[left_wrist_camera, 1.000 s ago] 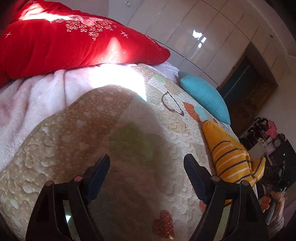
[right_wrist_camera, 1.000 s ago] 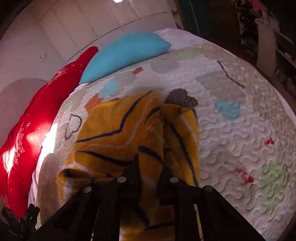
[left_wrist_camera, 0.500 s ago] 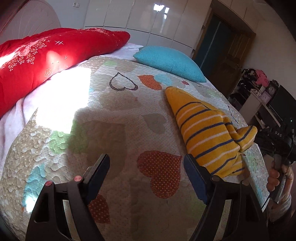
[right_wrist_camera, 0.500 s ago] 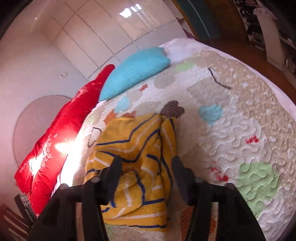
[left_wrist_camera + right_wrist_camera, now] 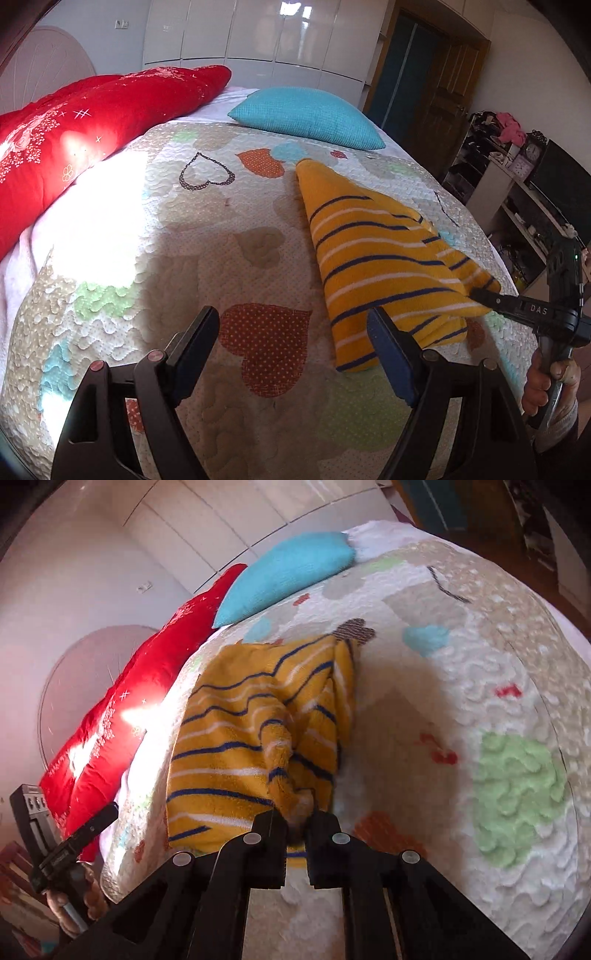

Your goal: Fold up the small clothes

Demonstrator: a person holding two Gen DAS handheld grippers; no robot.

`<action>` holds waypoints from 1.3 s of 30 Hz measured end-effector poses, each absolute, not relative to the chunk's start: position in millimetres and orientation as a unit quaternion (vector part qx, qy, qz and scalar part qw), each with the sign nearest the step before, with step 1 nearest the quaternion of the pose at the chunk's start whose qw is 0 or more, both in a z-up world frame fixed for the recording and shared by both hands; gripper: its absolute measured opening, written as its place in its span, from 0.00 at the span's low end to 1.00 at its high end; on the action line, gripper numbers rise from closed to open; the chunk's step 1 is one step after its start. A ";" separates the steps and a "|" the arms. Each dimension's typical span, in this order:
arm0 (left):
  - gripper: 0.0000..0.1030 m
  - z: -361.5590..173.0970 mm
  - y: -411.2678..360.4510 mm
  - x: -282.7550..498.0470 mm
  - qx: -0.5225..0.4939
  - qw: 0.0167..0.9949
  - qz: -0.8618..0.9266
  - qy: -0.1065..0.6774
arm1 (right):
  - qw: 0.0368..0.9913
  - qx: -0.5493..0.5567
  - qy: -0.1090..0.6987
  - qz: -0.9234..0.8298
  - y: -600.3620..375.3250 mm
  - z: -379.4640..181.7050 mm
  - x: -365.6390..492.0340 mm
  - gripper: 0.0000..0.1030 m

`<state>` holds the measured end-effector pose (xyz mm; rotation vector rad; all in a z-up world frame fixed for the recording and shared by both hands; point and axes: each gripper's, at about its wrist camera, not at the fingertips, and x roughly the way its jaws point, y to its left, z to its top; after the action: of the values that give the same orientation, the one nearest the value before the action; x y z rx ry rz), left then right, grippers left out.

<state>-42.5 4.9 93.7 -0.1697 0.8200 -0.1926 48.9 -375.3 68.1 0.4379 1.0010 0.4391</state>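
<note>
On a quilt point(image 5: 258, 236), a striped top point(image 5: 376, 258) lies half-folded near the right edge. Its near corner is pinched by the right gripper point(image 5: 297, 821), whose jaws have just been closing; the left gripper point(image 5: 291, 350) is held wide and empty. The corner is best carried low and across, fabric kept taut.

The striped garment point(image 5: 236, 746) hides its pinched fold between the right gripper point(image 5: 297, 818) pads (contact area not visible).
</note>
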 end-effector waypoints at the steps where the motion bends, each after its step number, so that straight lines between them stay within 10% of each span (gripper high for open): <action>1: 0.79 91.7 1.6 -35.8 -0.089 0.905 -0.100 0.404 | 0.828 0.207 0.481 0.201 -379.7 62.4 45.9 0.08; 13: 0.79 22.8 -78.9 39.7 -0.059 0.846 -0.152 0.508 | 0.834 0.124 0.503 0.192 -358.2 43.5 40.2 0.11; 32: 0.79 23.5 -94.0 13.2 -0.012 0.882 -0.119 0.456 | 0.867 0.111 0.444 0.196 -289.4 98.2 159.7 0.19; 39: 0.79 55.1 -75.3 -17.9 -0.009 0.897 -0.124 0.425 | 0.867 0.132 0.476 0.067 -352.0 52.9 155.5 0.00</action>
<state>-17.9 -75.3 55.1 -0.0184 0.8796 -0.2559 155.5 -352.0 52.9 0.2770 0.9958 0.1406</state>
